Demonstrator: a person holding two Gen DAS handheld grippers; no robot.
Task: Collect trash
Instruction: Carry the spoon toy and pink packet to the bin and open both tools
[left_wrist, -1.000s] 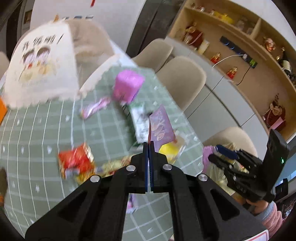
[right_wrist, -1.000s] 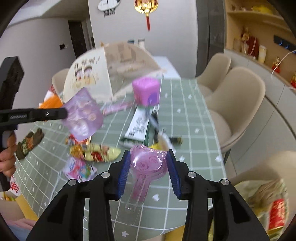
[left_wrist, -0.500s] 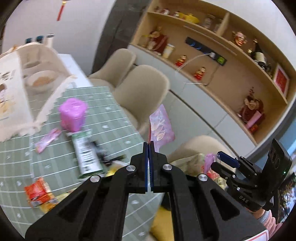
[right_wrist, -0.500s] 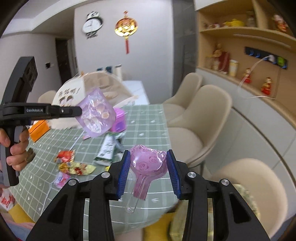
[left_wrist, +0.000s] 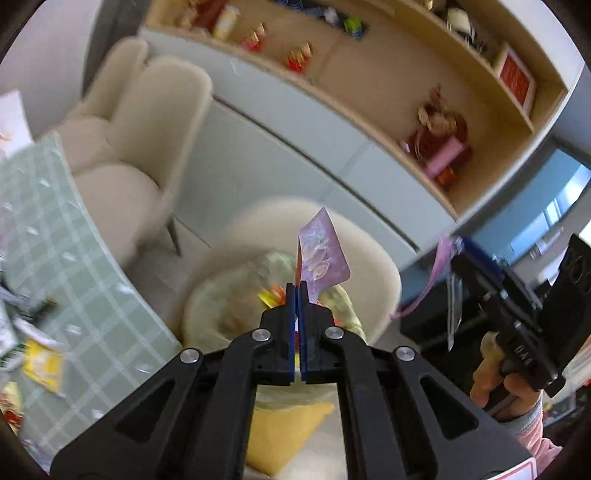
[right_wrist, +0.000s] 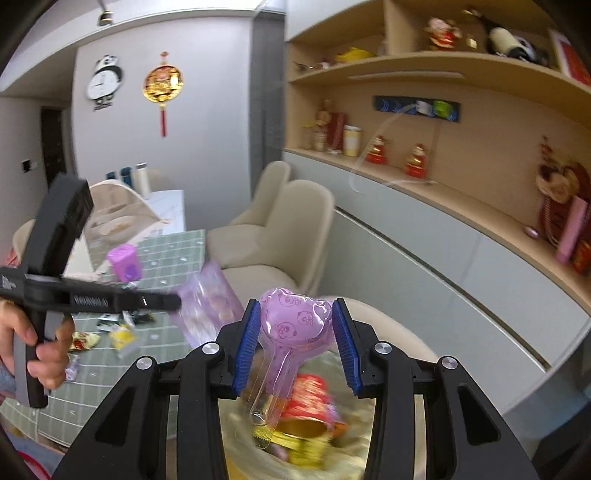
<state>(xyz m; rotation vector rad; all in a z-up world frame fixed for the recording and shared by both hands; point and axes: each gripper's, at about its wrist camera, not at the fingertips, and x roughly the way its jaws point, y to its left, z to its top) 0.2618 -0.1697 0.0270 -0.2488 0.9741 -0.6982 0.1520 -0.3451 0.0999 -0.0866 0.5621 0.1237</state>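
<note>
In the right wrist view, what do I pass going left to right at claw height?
Person's hand on the black left claw handle → flat purple printed wrapper → heart-shaped purple plastic blister pack in the right claw.

green checked table (right_wrist: 166, 254) carries a purple tub (right_wrist: 125, 262), a yellow wrapper (right_wrist: 122, 338) and blurred, probably snack, packets.

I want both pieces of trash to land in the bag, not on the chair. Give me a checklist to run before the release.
1. Left gripper shut on the purple wrapper: ok.
2. Right gripper clamped on the heart-shaped purple package: ok.
3. Trash bag lies below the right gripper, mouth open: ok.
4. Purple wrapper over the bag's mouth: cannot tell, left view is blurred.
5. The two grippers are apart from each other: ok.
6. Room left in the bag: cannot tell.
</note>
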